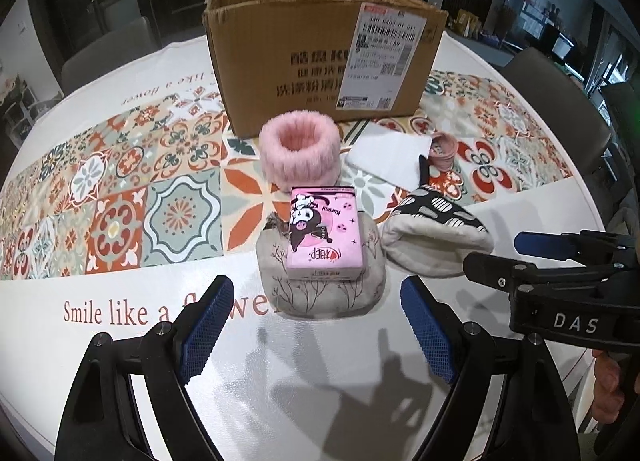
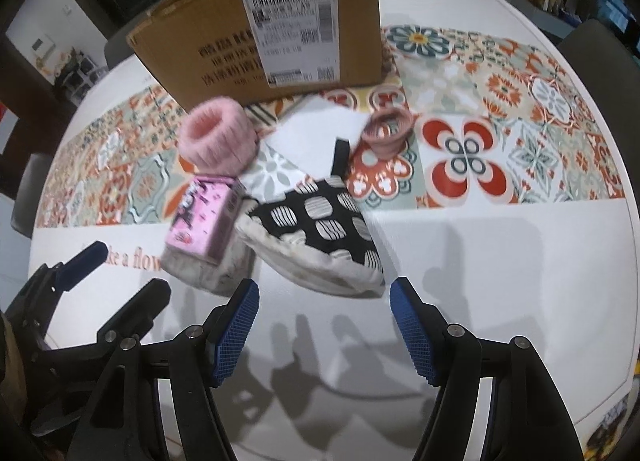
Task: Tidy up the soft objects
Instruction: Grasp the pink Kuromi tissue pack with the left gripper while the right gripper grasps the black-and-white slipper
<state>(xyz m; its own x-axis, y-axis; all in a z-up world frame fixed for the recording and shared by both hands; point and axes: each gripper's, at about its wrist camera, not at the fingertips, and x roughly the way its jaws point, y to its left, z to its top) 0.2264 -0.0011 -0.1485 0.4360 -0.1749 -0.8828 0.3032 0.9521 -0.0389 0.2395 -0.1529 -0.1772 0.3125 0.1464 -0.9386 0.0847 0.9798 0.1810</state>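
We hold both claws released, the left claw (image 1: 316, 325) just short of the tissue pack (image 1: 325, 235) perched on a pouch (image 1: 320, 293), the right claw (image 2: 324, 325) near the oven mitt (image 2: 320, 237) on the surface (image 1: 120, 341); a careless pinch could topple the pack.

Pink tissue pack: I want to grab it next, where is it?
The pink tissue pack lies on a beige pouch, mid-table, between pink fluffy band and left fingers.

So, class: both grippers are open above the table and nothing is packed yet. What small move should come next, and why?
Probably ease the left gripper forward onto the pink tissue pack: it lies atop the beige pouch, straight ahead between the open jaws, so it comes off first.
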